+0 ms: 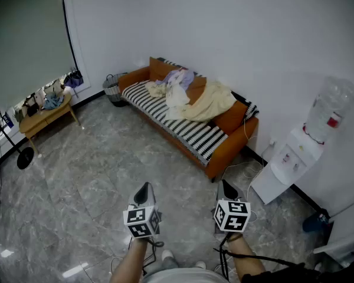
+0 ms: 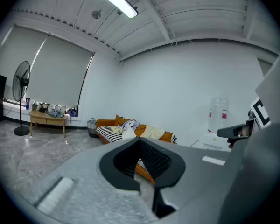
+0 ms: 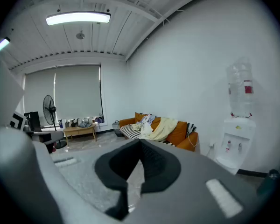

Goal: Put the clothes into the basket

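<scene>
There are 1 sofa (image 1: 183, 135), 1 basket (image 1: 112, 88), 1 table (image 1: 44, 117), 1 water dispenser (image 1: 295, 158) and perhaps 3 garments (image 1: 206, 102).

left gripper (image 1: 144, 188), right gripper (image 1: 226, 186), grey with black jaws, white cubes (image 1: 143, 221) (black square markers), black cable (image 1: 265, 259)

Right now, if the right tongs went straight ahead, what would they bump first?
Probably the orange sofa, though pointing slightly down, the right tongs may meet the floor first.

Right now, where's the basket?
Head view, upper left: the basket stands on the floor against the far wall, at the left end of the orange sofa, between it and the low wooden table.
</scene>
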Demonstrator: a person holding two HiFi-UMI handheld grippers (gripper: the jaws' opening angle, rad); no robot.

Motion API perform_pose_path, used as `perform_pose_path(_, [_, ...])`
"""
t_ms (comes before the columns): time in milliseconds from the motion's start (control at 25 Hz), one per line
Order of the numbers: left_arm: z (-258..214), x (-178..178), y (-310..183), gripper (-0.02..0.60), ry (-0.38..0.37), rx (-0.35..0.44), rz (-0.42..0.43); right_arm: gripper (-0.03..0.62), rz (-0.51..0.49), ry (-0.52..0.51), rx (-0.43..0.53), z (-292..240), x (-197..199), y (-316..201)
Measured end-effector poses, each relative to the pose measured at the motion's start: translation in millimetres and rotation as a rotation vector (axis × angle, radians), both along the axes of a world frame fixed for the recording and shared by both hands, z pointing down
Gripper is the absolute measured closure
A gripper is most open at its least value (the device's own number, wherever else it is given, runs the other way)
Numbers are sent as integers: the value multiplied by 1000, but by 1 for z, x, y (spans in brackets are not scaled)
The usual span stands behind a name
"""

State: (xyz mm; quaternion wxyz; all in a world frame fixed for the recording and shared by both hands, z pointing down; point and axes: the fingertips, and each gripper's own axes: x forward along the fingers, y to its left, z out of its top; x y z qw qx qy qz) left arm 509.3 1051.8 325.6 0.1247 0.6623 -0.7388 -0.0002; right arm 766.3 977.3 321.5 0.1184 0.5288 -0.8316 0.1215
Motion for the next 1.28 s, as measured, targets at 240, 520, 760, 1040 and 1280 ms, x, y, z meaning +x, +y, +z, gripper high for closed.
perform_pose_path(240, [12, -13, -6, 583, -14, -15, -1, 591, -17, -32, -1, 2, -15, -6])
perform_pose_path(520, [15, -34, -20, 583, -25, -12, 10, 591, -13, -39, -15, 9, -36, -22])
perform_pose_path(760, [22, -68, -36, 583, -49, -30, 34, 591, 19, -64, -39, 19, -61, -43])
perform_pose_path(1040, [25, -112, -48, 583, -32, -39, 8, 591, 57, -59, -70, 27, -86, -66])
perform_pose_path(1280, [44, -137, -60, 583, -4, -73, -39, 591, 34, -53, -98, 42, -109, -93])
